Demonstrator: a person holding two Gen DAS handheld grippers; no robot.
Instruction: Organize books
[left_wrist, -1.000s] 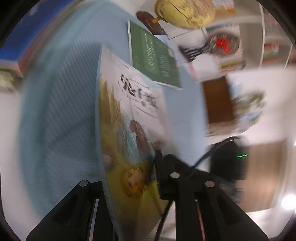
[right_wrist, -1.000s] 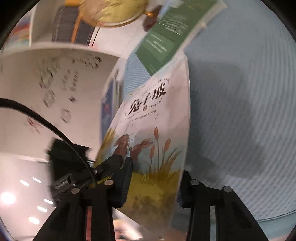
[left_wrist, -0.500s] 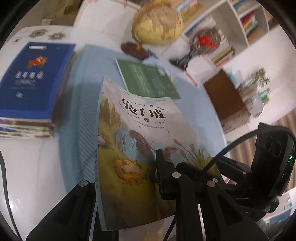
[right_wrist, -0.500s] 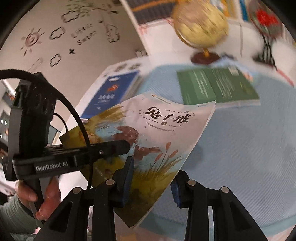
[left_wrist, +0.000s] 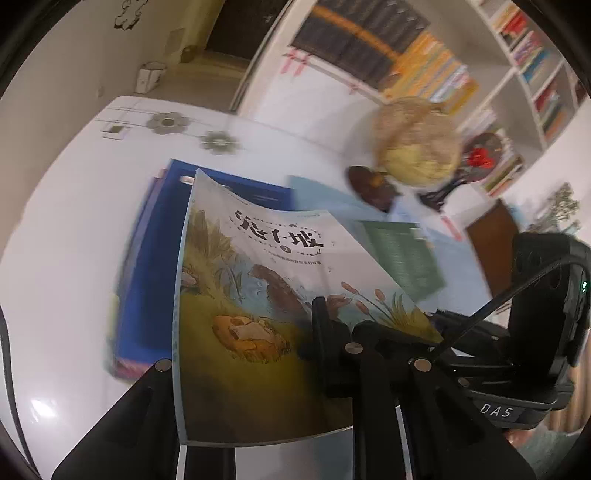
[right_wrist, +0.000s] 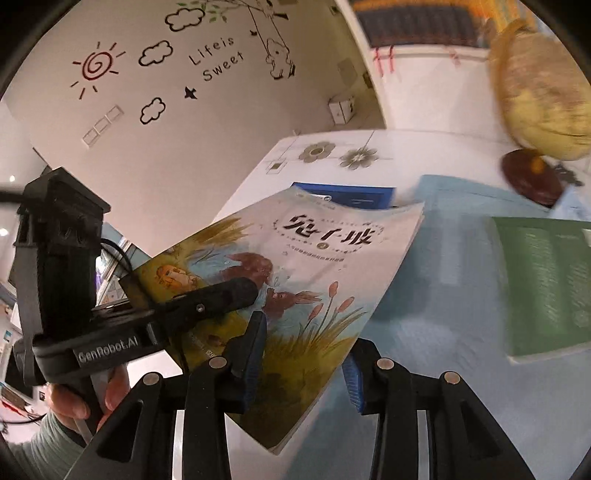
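A picture book (right_wrist: 295, 273) is held in the air above the blue book stack (left_wrist: 155, 266), clamped by the left gripper (right_wrist: 207, 302), while the right gripper's (right_wrist: 303, 362) jaws are opening around its lower edge.

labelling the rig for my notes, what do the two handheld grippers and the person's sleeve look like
Both are matte black plastic with silver pivot screws. The right gripper has blue pads on its jaws. The left gripper reads "GenRobot.AI" in white on its body, carries a boxy black camera block on top and trails a black cable. The right gripper's body shows "DAS" in the left wrist view. The grey-green knit sleeve covers the left wrist.
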